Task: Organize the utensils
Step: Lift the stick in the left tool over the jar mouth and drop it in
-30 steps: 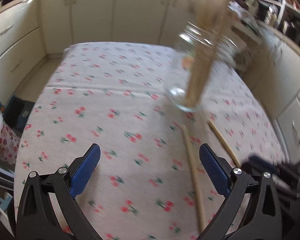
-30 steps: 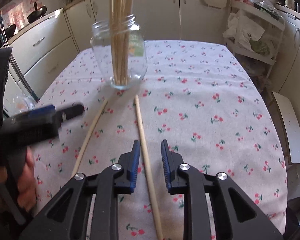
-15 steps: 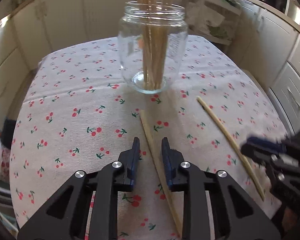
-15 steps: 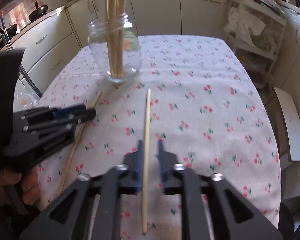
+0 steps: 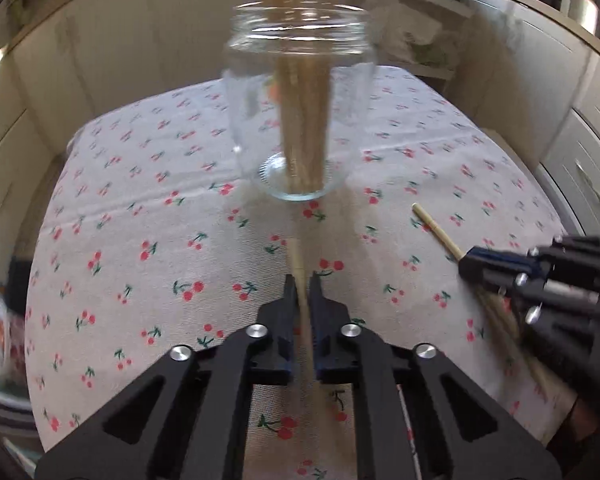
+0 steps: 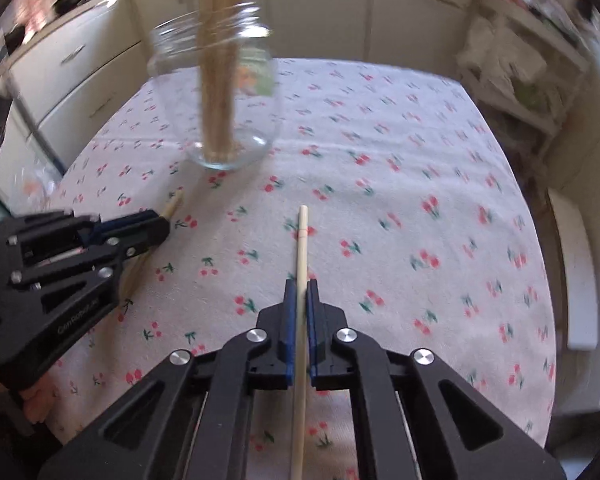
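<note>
Both tongs are clenched, each on its own wooden chopstick. Left gripper (image 5: 303,280) has its jaws pinched on the left chopstick (image 5: 297,258), whose far end pokes out ahead of the tips toward the glass jar (image 5: 300,112); right gripper (image 6: 301,285) is likewise pinched on the right chopstick (image 6: 302,240), which runs straight between the blue pads (image 6: 289,312) and on past them. Each stick is gripped some way along its length, not at the end, probably so it stays balanced and can be tipped upright. The jar stands on the cherry-print tablecloth (image 5: 148,248), well ahead of both tongs, already holding a bundle of chopsticks (image 5: 304,128) on end, so it reads as the collecting place. Whether either held stick is off the cloth cannot be told. Both tongs point toward the jar, side by side and apart.
</note>
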Motion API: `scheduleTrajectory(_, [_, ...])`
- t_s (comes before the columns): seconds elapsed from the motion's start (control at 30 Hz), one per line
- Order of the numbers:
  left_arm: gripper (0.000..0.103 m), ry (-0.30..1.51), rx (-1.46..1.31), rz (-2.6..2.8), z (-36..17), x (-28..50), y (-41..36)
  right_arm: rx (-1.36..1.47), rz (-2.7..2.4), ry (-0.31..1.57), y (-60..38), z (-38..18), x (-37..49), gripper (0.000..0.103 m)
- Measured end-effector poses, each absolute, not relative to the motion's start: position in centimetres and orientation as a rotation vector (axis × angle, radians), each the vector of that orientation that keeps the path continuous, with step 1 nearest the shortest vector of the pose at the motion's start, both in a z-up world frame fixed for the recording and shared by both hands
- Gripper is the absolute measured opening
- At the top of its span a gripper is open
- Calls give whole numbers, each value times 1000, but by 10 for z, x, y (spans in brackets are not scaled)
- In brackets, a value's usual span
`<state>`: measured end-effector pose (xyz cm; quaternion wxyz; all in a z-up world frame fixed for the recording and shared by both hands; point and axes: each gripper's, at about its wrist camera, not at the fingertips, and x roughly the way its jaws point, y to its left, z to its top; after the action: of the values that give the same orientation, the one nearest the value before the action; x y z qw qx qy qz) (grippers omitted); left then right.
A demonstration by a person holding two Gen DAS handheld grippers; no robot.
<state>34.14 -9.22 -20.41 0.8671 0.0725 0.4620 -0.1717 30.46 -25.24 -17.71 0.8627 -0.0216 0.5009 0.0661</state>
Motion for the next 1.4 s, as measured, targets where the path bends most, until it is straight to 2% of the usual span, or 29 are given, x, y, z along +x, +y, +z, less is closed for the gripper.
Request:
scheduleTrajectory(0.1, [5, 957, 205, -471, -203, 337, -92, 82, 148, 1091, -265, -174, 298, 6])
scheduleTrajectory(0.23, [5, 997, 218, -467, -200, 340, -87, 49, 159, 1071, -259, -170, 300, 7])
scheduleTrajectory(0.27, [6, 1004, 203, -460, -199, 342, -85, 39, 165, 1070, -257, -169, 303, 10])
scheduleTrajectory(0.3, [8, 1014, 190, -453, -199, 344, -83, 19, 166, 1070, -254, -169, 305, 18])
scheduleTrajectory(0.37, [21, 1026, 179, -413, -200, 349, -80, -12, 173, 1066, -248, -169, 310, 22])
scheduleTrajectory(0.4, [34, 1029, 174, -401, -201, 350, -80, -24, 176, 1067, -247, -170, 311, 22])
scheduleTrajectory(0.43, [41, 1030, 164, -395, -202, 352, -79, -52, 174, 1065, -244, -171, 313, 22])
scheduleTrajectory(0.47, [41, 1033, 166, -385, -204, 353, -80, -89, 171, 1066, -241, -174, 315, 22])
scheduleTrajectory(0.53, [39, 1009, 206, -371, -207, 351, -84, -150, 164, 1048, -236, -179, 315, 19])
scheduleTrajectory(0.57, [33, 1000, 212, -373, -208, 349, -86, -161, 168, 1044, -235, -179, 313, 11])
scheduleTrajectory(0.6, [14, 997, 211, -383, -208, 348, -88, -158, 173, 1049, -234, -178, 312, 6])
scheduleTrajectory(0.63, [5, 996, 218, -390, -207, 347, -91, -154, 168, 1048, -233, -178, 311, 6])
scheduleTrajectory(0.77, [5, 983, 232, -391, -206, 339, -97, 69, 199, 1060, -253, -176, 305, 6])
scheduleTrajectory(0.83, [5, 967, 200, -374, -201, 335, -93, 230, 235, 1016, -270, -173, 298, 6])
scheduleTrajectory(0.93, [5, 941, 124, -348, -190, 331, -82, 327, 213, 960, -282, -174, 288, 6])
scheduleTrajectory(1.13, [5, 810, -36, -317, -144, 332, -55, 390, 161, 922, -289, -190, 283, 6])
scheduleTrajectory(1.4, [5, 549, -204, -340, -72, 338, -36, 352, 149, 908, -288, -187, 285, 6])
